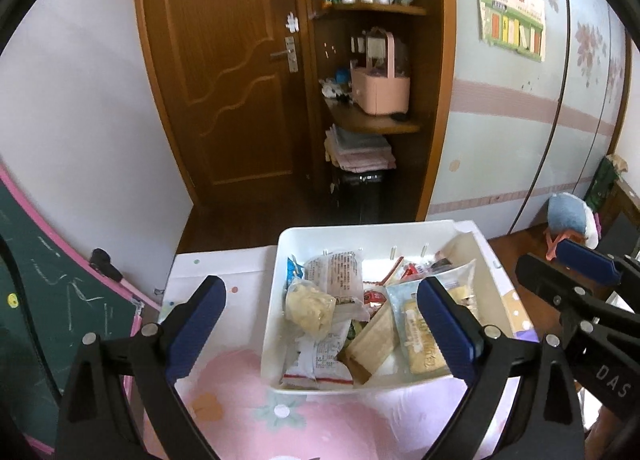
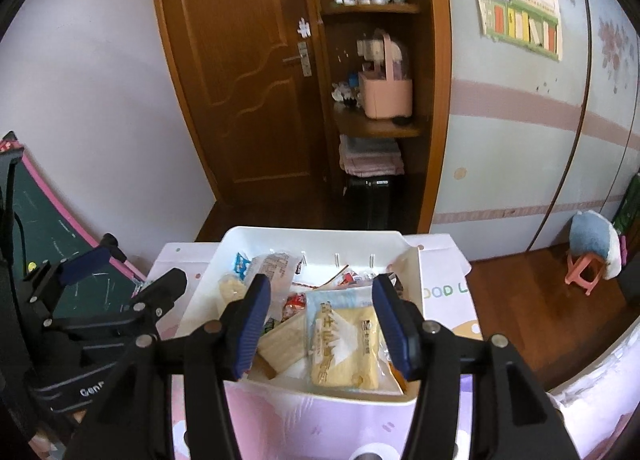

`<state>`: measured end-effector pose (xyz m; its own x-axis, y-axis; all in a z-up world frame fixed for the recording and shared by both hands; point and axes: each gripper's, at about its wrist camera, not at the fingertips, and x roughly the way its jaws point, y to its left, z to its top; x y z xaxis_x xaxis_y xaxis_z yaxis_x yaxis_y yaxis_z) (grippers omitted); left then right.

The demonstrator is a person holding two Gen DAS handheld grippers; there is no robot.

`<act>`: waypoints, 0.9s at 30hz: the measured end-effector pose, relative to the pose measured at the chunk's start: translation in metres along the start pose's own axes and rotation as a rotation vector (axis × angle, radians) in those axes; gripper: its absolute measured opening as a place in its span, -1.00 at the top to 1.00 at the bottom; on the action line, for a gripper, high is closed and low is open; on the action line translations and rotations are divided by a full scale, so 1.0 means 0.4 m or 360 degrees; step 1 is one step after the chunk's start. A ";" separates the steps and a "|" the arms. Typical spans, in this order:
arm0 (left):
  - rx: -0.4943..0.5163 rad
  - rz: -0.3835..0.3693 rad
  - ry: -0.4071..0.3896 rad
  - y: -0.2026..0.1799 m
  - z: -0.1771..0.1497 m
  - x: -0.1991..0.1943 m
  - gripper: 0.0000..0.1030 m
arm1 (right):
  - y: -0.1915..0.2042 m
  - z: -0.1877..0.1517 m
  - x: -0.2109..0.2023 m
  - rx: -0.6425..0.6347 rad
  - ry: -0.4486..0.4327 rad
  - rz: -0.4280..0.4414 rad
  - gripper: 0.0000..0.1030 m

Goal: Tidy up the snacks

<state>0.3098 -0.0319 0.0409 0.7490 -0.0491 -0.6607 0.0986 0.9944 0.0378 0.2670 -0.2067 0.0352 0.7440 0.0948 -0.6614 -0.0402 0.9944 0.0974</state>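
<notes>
A white plastic bin [image 1: 276, 260] stands on a pink flowered tablecloth [image 1: 240, 412]. It holds several wrapped snacks: a pale bun in clear wrap [image 1: 310, 306], white printed packets [image 1: 340, 272], a tan wafer pack [image 1: 374, 334] and a light blue biscuit pack [image 1: 416, 332]. My left gripper [image 1: 320, 330] is open and empty, above the bin's near edge. In the right wrist view the bin [image 2: 320, 238] lies ahead. My right gripper [image 2: 324, 326] is open and empty, its fingers either side of the blue biscuit pack [image 2: 344, 340].
A green chalkboard with a pink frame [image 1: 48, 300] leans at the left. A brown door [image 1: 224, 72] and wooden shelves with a pink basket [image 1: 380, 88] stand behind. A small pink stool with a blue cushion [image 2: 592, 252] stands on the wooden floor at the right.
</notes>
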 end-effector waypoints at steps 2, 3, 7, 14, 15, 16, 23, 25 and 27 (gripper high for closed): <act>-0.0017 0.0013 -0.0021 0.006 -0.001 -0.053 -0.99 | 0.010 -0.002 -0.052 -0.0021 -0.0027 -0.0007 -0.04; -0.0022 0.0020 -0.0029 0.008 -0.003 -0.076 -0.99 | 0.017 -0.005 -0.088 -0.0032 -0.0045 -0.0007 -0.04; -0.0033 0.0034 -0.0048 0.019 -0.028 -0.180 -0.99 | 0.035 -0.023 -0.185 -0.0065 -0.0094 -0.0004 -0.15; -0.0067 0.0061 -0.0079 0.036 -0.130 -0.360 -0.99 | 0.084 -0.110 -0.350 -0.0142 -0.0133 -0.0017 -0.31; -0.0088 0.0068 -0.0085 0.041 -0.149 -0.389 -0.99 | 0.088 -0.119 -0.363 -0.0143 -0.0130 -0.0018 -0.31; -0.0100 0.0070 -0.0091 0.042 -0.164 -0.411 -0.99 | 0.094 -0.138 -0.386 -0.0139 -0.0128 -0.0020 -0.31; -0.0118 0.0089 -0.0037 0.047 -0.292 -0.541 -0.99 | 0.115 -0.246 -0.462 -0.0135 -0.0068 0.0004 -0.32; -0.0103 0.0092 -0.0006 0.043 -0.325 -0.559 -0.99 | 0.125 -0.275 -0.477 -0.0133 -0.0035 0.0035 -0.32; -0.0110 0.0082 0.0008 0.047 -0.368 -0.587 -0.99 | 0.130 -0.303 -0.495 -0.0127 -0.0028 0.0060 -0.32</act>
<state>0.0395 0.0120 0.0865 0.7486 0.0024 -0.6630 0.0146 0.9997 0.0200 0.0366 -0.1680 0.0810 0.7525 0.1321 -0.6452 -0.1207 0.9907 0.0621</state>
